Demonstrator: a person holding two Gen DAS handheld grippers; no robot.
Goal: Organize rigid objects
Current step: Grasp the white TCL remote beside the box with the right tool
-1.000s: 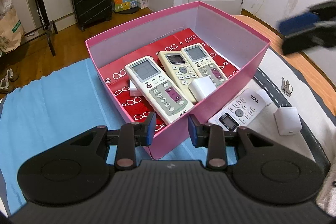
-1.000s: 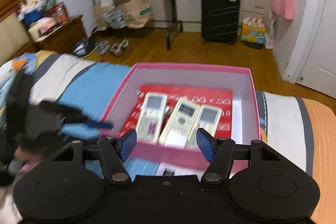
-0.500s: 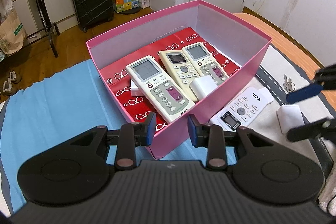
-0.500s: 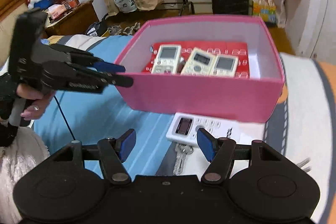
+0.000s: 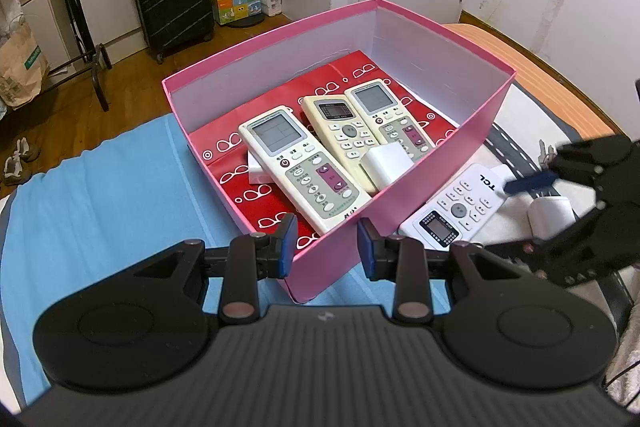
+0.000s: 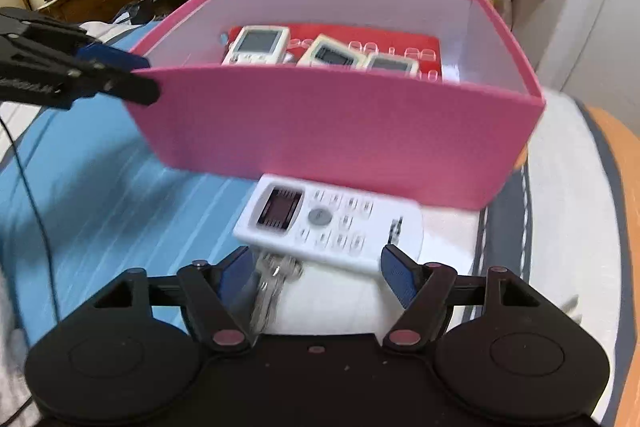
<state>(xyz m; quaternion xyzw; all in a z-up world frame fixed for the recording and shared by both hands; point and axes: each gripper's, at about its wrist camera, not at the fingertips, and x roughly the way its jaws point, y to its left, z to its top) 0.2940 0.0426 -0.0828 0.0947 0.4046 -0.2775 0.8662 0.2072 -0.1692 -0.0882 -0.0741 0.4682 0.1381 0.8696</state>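
the right wrist view is smeared with motion blur, so the button labels on the white tcl remote (image 6: 328, 223) cannot be read there, and the keys (image 6: 272, 287) lying under its near edge are only a silvery streak. the pink box (image 6: 340, 131) hides most of its contents from that side: only the screen ends of three remotes show above its near wall. in the left wrist view the right claw (image 5: 532, 215) covers part of the white charger block (image 5: 550, 209) on the bed, and the keys (image 5: 544, 153) beyond it are too small to make out.

the white tcl remote (image 5: 460, 207) lies flat on the bed (image 5: 100, 187) just outside the pink box (image 5: 440, 171), its long axis roughly along the box wall, screen end toward the left claw (image 5: 326, 247) and logo end toward the right claw. inside the box three remotes lie side by side, screens toward the far wall, with a small white adapter (image 5: 386, 163) resting over the lower ends of two of them.

the left claw (image 6: 132, 75) stands open at the box's near corner, holding nothing. the right claw (image 6: 316, 275) is spread wide and empty, low over the keys and the charger, its fingers apart on either side of the remote's near edge.
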